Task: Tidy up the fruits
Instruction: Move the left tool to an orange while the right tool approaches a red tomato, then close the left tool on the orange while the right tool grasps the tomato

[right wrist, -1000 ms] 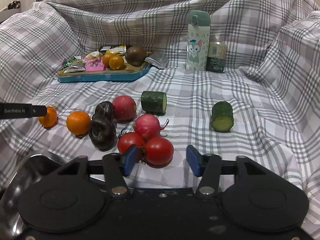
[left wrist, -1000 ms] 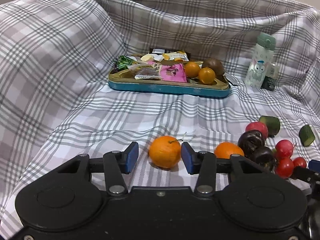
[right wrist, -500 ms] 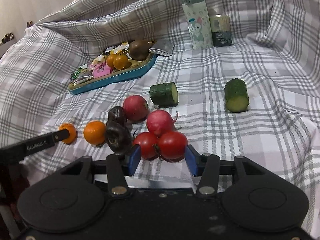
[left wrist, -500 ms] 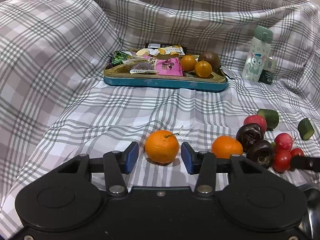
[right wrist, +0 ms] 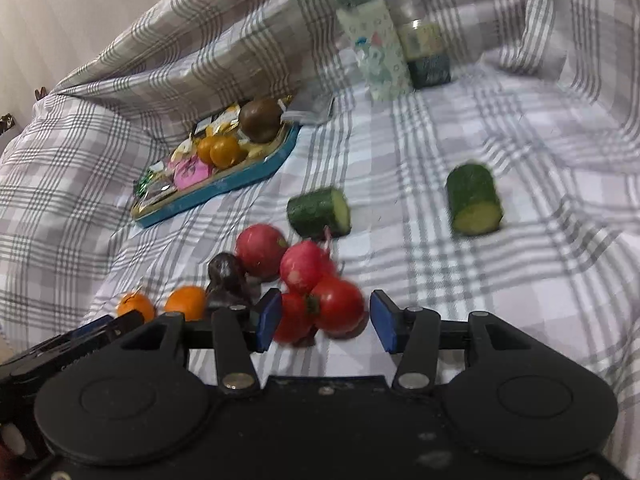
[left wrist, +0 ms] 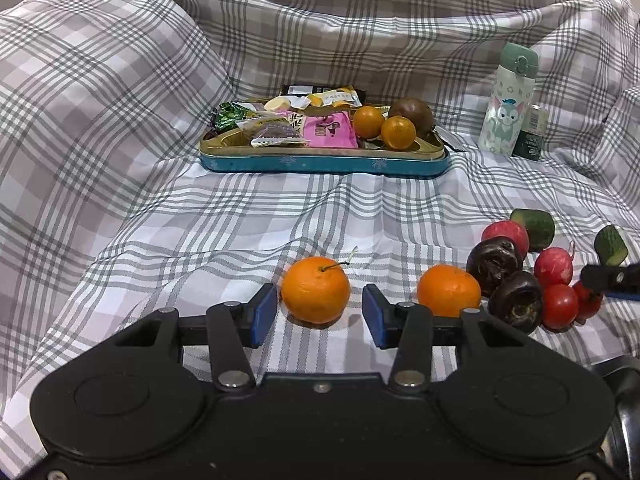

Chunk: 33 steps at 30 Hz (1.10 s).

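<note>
My left gripper (left wrist: 319, 314) is open with a stemmed orange (left wrist: 315, 290) between its blue pads, not gripped. A second orange (left wrist: 449, 290) lies to its right, beside two dark round fruits (left wrist: 505, 278), radishes (left wrist: 553, 266) and tomatoes (left wrist: 560, 306). My right gripper (right wrist: 324, 322) is open with a red tomato (right wrist: 338, 306) between its pads and a second tomato (right wrist: 292, 318) by the left pad. Both oranges (right wrist: 185, 302) show at its left.
A blue tin tray (left wrist: 324, 162) with snack packets, two small oranges and a brown fruit sits at the back. A bottle (left wrist: 508, 100) and a small jar (left wrist: 530, 132) stand at back right. Two cucumber pieces (right wrist: 320, 212) (right wrist: 474, 200) lie on the plaid cloth.
The right gripper has tilted and moved forward around the tomatoes. The left gripper has drawn back slightly from the stemmed orange; the orange has not moved.
</note>
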Each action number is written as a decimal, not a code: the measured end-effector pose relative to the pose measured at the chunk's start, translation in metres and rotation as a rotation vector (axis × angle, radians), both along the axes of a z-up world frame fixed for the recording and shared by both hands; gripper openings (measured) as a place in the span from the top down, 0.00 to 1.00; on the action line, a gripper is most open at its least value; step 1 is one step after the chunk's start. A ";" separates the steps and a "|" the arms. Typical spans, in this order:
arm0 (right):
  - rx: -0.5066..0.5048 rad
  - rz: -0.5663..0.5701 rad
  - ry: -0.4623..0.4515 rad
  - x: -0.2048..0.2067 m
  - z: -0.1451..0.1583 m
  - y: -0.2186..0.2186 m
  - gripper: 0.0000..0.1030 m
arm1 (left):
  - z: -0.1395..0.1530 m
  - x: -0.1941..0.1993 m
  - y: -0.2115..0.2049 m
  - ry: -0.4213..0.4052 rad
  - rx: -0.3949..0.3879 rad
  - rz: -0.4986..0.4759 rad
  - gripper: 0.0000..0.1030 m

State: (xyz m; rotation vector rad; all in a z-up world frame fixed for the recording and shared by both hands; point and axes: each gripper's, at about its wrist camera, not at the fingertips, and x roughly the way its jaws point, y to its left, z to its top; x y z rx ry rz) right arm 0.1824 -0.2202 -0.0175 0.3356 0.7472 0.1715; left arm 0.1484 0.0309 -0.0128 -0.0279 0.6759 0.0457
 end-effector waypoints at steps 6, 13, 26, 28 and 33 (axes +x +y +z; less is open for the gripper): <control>-0.100 -0.025 -0.047 -0.002 0.002 0.004 0.50 | -0.002 0.001 -0.003 0.005 0.021 -0.003 0.48; -0.170 -0.012 -0.053 -0.002 0.000 0.009 0.51 | 0.001 0.004 -0.006 0.019 0.051 0.007 0.48; -0.227 0.018 -0.071 -0.009 -0.001 0.012 0.56 | 0.006 0.016 -0.012 0.038 0.095 -0.011 0.48; -0.239 0.029 -0.078 -0.012 0.000 0.013 0.56 | 0.001 0.018 -0.009 0.043 0.071 -0.005 0.48; -0.285 0.056 -0.102 -0.022 0.000 0.018 0.57 | -0.005 0.022 -0.004 0.044 0.061 0.024 0.48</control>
